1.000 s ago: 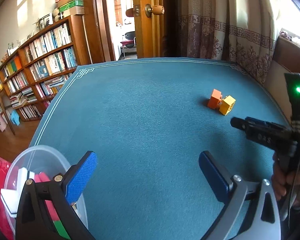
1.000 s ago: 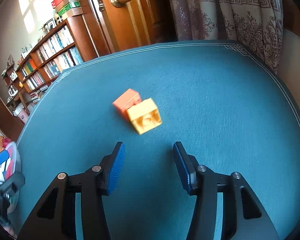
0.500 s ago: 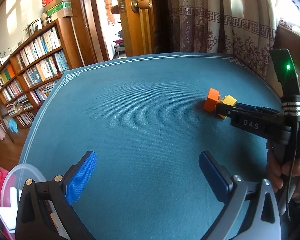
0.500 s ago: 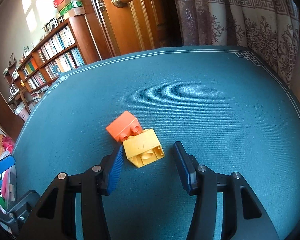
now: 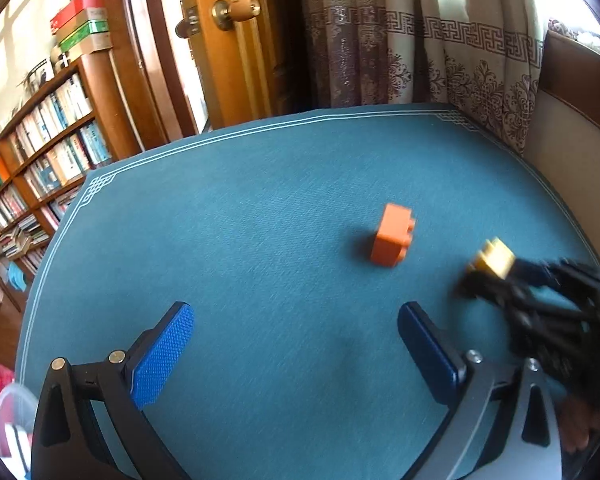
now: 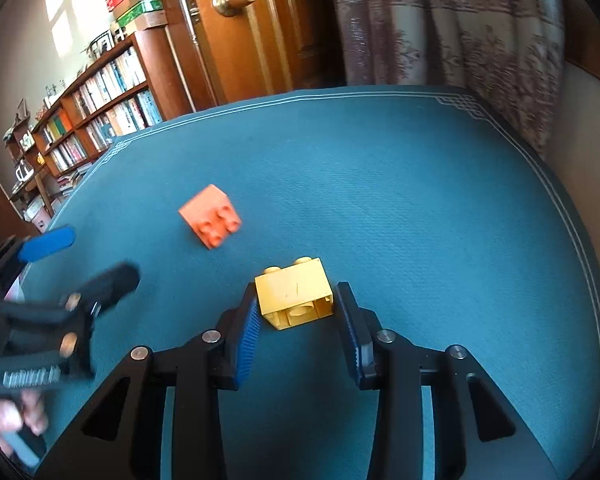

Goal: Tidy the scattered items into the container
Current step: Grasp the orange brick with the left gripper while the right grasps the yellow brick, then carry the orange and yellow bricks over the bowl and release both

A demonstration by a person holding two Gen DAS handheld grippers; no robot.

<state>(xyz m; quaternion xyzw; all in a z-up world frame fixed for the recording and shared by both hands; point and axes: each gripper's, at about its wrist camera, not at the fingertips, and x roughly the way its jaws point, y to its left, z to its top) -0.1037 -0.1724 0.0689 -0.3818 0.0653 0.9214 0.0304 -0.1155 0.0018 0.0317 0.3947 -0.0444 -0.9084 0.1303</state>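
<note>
container (image 5: 8, 412): clear tub, far left desk edge, mostly cut off
left tongs (image 5: 296, 344): spread wide, nothing between the pads, above bare desk (image 5: 260, 208)
orange block (image 6: 211, 222): lying on its side on desk, apart from yellow
yellow block (image 6: 294, 298): between right tongs pads
right tongs (image 6: 296, 322): narrowed around yellow block, pads at both its sides

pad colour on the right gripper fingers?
Blue, ribbed pads on black fingers; clearest in the right wrist view.

Your right gripper (image 6: 296, 312) brackets one block (image 6: 294, 294); the other block (image 6: 211, 222) lies beyond-left on the cloth (image 6: 380, 184), seemingly apart.
</note>
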